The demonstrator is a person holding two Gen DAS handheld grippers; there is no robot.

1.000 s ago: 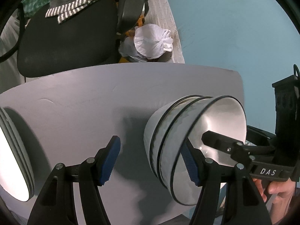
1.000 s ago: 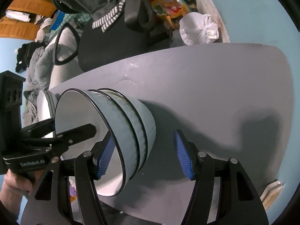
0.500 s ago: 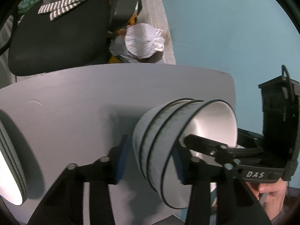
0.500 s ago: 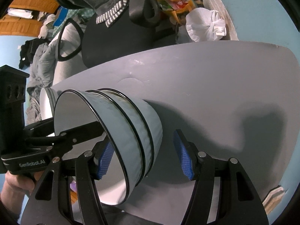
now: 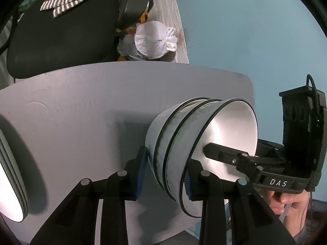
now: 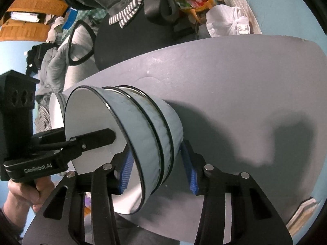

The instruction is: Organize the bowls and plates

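Three nested pale-blue bowls with black rims (image 5: 224, 126) stand as one stack on the grey table (image 5: 81, 112). My left gripper (image 5: 164, 175) straddles the stack's wall: one blue pad is on the outside, the other inside the top bowl. Its jaws are closing and the pads touch the wall. My right gripper (image 6: 158, 171) grips the opposite side of the bowl stack (image 6: 143, 118) the same way, also closing, pads against the wall. A stack of white plates (image 5: 10, 183) lies at the table's left edge.
A black office chair (image 5: 61, 36) with a striped cloth stands behind the table. A knotted white plastic bag (image 5: 153, 38) sits on the floor beside it. A hand (image 5: 286, 200) holds the right gripper's handle. The table edge (image 6: 265, 214) runs close by.
Both grippers' jaws have narrowed onto the bowl stack's wall, the left first, then the right. The outer pads, which stood well away from the bowls, now meet them.
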